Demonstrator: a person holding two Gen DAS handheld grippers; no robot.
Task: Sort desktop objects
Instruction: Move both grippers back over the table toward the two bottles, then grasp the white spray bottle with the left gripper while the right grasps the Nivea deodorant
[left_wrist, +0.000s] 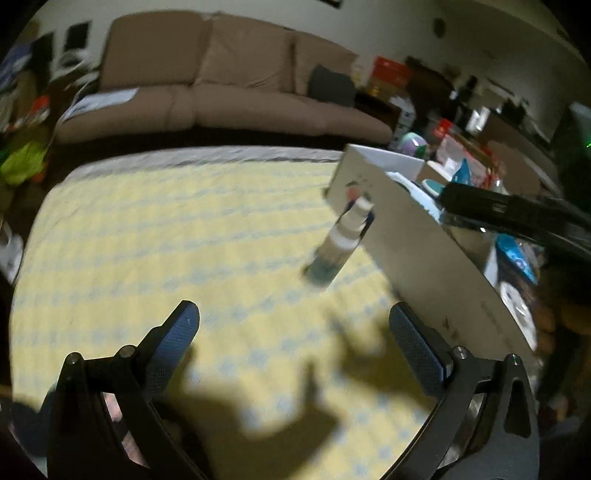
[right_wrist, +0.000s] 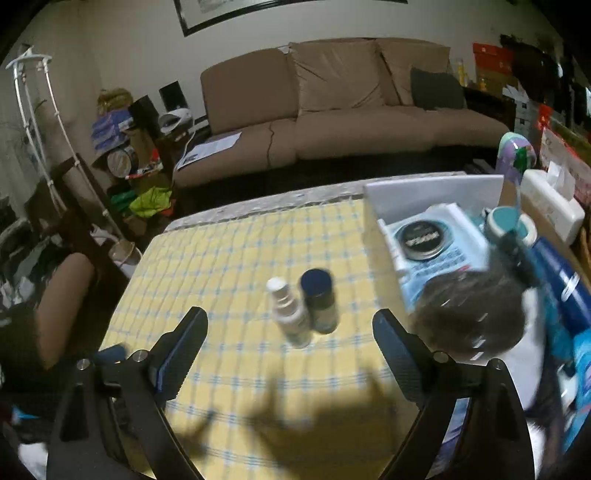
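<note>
Two small bottles, white-capped spray bottle (right_wrist: 290, 317) and dark-capped jar (right_wrist: 319, 301), stand centre-frame beside white storage box (right_wrist: 373, 206), awaiting sorting; left gripper (left_wrist: 293, 325) and right gripper (right_wrist: 290, 332) both hover with jaws apart, empty.

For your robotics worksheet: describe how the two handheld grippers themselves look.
Both look alike. The left gripper and right gripper have black angular linkage arms with silver pivot bolts and triangular cut-outs. Their fingers carry dark blue-black, finely textured pads. No cables or sleeves show.

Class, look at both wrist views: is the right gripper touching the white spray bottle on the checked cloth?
Apart. The right wrist view shows the right gripper with jaws wide open, and yellow cloth visible between each fingertip and the white spray bottle.
</note>
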